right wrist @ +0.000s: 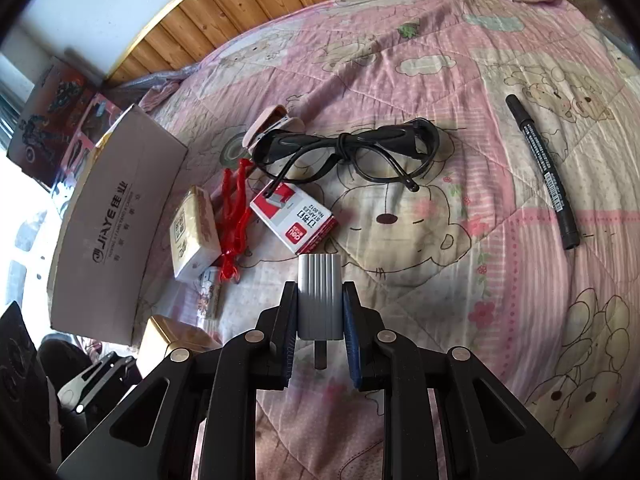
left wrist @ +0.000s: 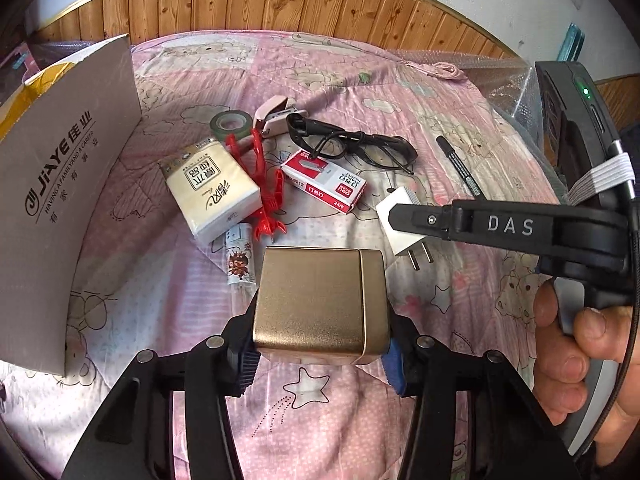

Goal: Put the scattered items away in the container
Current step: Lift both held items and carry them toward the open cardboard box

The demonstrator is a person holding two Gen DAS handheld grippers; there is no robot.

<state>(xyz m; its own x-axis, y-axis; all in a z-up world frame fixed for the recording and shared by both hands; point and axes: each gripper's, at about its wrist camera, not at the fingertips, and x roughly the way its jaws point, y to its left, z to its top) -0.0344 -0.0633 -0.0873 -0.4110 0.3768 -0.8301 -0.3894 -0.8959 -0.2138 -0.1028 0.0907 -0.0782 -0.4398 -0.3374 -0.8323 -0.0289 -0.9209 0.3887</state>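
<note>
The cardboard box (left wrist: pixel 68 184), the container, stood open at the left edge of the pink quilt (left wrist: pixel 400 92), well apart from both my claws. The gold tin (left wrist: pixel 316 304) was next in size; I judged it stiff, smooth and rather slippery, so the flat sides were the right place to hold it. My left gripper (left wrist: pixel 318 354) was clenched on just those sides, the tin sitting upright between the blue pads. The white charger (right wrist: pixel 320 300) looked light and hard, with ribbed sides that give good friction. My right gripper (right wrist: pixel 320 320) was closed on its body, prongs pointing back toward the camera. The tissue pack (left wrist: pixel 212 188), staple box (left wrist: pixel 324 180), glasses (right wrist: pixel 348 152) and marker (right wrist: pixel 544 172) lay loose ahead, near the claws but not touching them.
</note>
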